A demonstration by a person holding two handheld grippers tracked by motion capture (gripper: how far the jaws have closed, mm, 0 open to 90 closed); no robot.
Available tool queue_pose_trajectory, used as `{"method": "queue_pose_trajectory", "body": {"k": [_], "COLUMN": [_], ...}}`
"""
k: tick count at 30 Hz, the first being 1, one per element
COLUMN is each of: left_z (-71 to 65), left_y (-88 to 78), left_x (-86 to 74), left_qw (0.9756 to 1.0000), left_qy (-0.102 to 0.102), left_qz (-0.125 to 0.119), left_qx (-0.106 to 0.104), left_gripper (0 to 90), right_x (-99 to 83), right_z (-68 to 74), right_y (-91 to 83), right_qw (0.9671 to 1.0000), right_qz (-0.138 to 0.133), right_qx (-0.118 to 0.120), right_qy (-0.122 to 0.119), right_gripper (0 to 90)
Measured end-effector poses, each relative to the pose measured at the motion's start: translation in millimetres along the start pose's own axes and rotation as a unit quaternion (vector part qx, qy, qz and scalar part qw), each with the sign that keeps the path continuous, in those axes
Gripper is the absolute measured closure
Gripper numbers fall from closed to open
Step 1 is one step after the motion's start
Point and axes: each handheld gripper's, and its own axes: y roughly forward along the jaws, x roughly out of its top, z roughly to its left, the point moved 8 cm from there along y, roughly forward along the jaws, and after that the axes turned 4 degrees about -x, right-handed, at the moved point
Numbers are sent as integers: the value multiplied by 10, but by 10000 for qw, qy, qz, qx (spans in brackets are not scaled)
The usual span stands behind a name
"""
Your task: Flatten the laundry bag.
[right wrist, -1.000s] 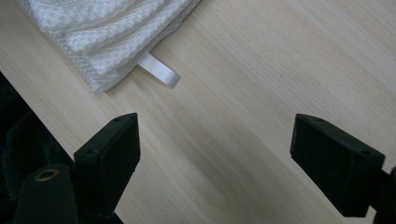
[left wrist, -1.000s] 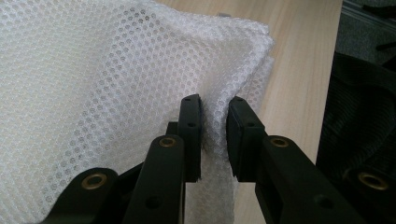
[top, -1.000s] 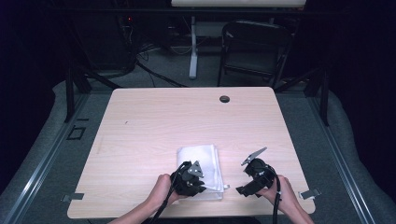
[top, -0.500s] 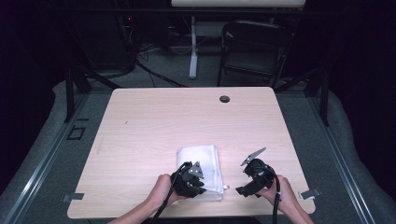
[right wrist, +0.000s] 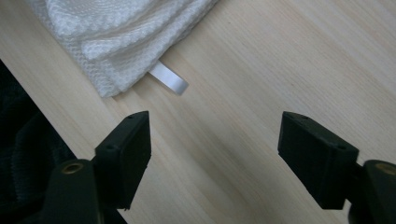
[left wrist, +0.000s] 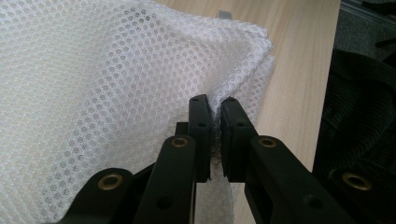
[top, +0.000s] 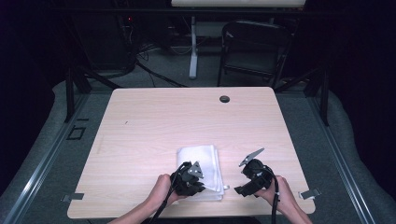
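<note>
- High view, table (top: pixel 154 121): from my remote seat I see a folded white mesh cloth (top: pixel 201 167) lying near the front edge, slightly right of centre, with both hands at that edge. Compared with a second ago, nothing has shifted place; cloth and hands sit where they were.
- Left gripper (left wrist: pixel 215 122): its jaws have just been closing and are now pressed together on a corner fold of the cloth, mesh pinched between the pads. I judge the grab is made, so lifting or unfolding can follow.
- Right gripper (right wrist: pixel 215 140): its jaws have just been narrowing yet stand spread over bare wood, nothing between them, the cloth's edge near but apart. I judge it is lining up for a second hold.
- Small white tag (right wrist: pixel 169 78): a loop of ribbon sticks out from under the cloth's corner onto the table. I can read no brand, label or writing on it, nor anywhere else.
</note>
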Motion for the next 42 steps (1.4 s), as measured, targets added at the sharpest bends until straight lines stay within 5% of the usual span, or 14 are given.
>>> {"method": "queue_pose_trajectory", "body": {"k": [5, 11, 21, 32, 42], "left_z": [6, -11, -10, -6, -13], "left_y": [-15, -28, -55, -77, -102], "left_x": [10, 24, 40, 44, 37], "left_qw": [10000, 9999, 9997, 9996, 9993], "left_qy": [-73, -23, -7, -5, -7], "left_qz": [-60, -119, -215, -263, -298], "left_qx": [6, 31, 67, 84, 235], "left_gripper": [858, 858, 858, 858, 859], "right_x": [63, 142, 296, 360, 345], "right_z": [101, 225, 484, 515, 532], "right_y": [22, 23, 204, 434, 478], "right_qw": [9998, 9988, 9971, 9966, 9964], "right_qz": [-51, -157, -96, 44, -148], "right_qx": [34, 90, 332, 397, 413], "right_qy": [-172, -465, -685, -715, -727], "right_gripper": [655, 891, 900, 900, 900]}}
